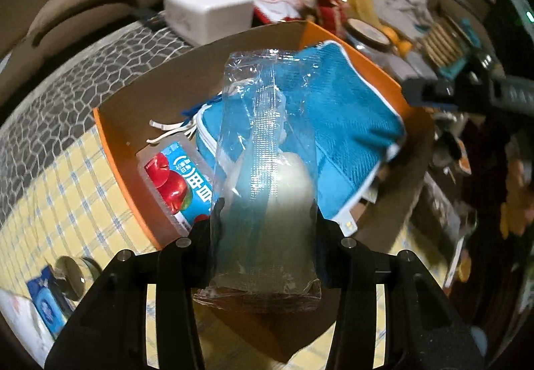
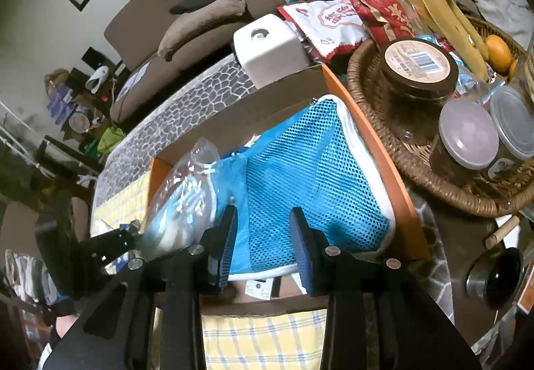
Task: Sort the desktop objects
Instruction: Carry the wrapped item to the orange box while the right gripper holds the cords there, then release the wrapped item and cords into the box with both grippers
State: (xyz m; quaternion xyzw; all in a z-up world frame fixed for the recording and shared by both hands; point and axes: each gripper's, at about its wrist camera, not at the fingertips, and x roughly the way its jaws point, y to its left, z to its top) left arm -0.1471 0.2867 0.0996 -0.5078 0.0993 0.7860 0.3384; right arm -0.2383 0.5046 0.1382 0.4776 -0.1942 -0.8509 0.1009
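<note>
Left wrist view: the left gripper (image 1: 263, 213) is clamped on a clear plastic packet (image 1: 263, 169) with something pale and rounded inside, held above the orange-rimmed cardboard box (image 1: 120, 169). In the box lie a blue mesh pouch (image 1: 347, 123) and, to its left, a carton printed with red apples (image 1: 173, 183). That packet looks light, crinkly and slippery, so the grip belongs low on the solid lump, not the loose film above. The right gripper (image 1: 430, 93) shows at the far right edge. Right wrist view: the right gripper (image 2: 263, 236) hangs just over the mesh pouch (image 2: 310, 169), jaws narrow with nothing between them that I can make out. The pouch looks soft and floppy; a pinch on its white piped edge should hold best. The packet (image 2: 187, 189) sits left, and a wicker basket (image 2: 434, 183) of jars stands right on the desk (image 2: 187, 103).
</note>
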